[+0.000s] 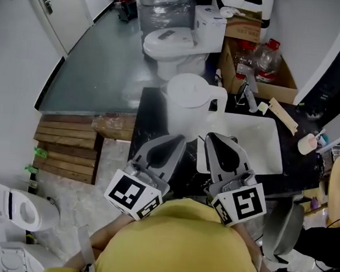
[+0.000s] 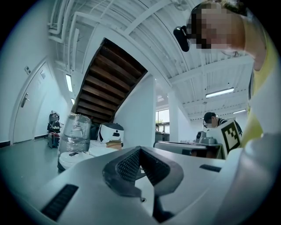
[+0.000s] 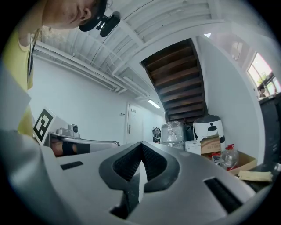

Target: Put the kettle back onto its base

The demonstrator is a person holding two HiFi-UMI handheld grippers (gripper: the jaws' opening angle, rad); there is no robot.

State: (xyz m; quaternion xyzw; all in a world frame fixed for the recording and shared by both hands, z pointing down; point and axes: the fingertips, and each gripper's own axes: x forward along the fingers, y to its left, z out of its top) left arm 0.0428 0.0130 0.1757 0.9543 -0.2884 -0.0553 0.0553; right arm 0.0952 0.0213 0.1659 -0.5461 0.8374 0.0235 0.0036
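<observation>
The left gripper (image 1: 176, 140) and right gripper (image 1: 212, 137) sit side by side close to the person's chest, both pointing level. Each has its jaws pressed together with nothing between them. Just ahead of their tips the white kettle (image 1: 188, 103) stands upright on the dark counter (image 1: 150, 120). The white sink (image 1: 258, 140) lies ahead-right of the right gripper. Farther ahead stands a toilet (image 1: 172, 48).

Yellow shirt (image 1: 173, 244), grey gear!
Plain yellow up top; left gripper (image 1: 177, 140) and right gripper (image 1: 212, 137) are pale grey shells, dark ribbed fingers (image 2: 125, 167) inside, each wearing a cube (image 1: 133, 195) of black-and-white square markers.
</observation>
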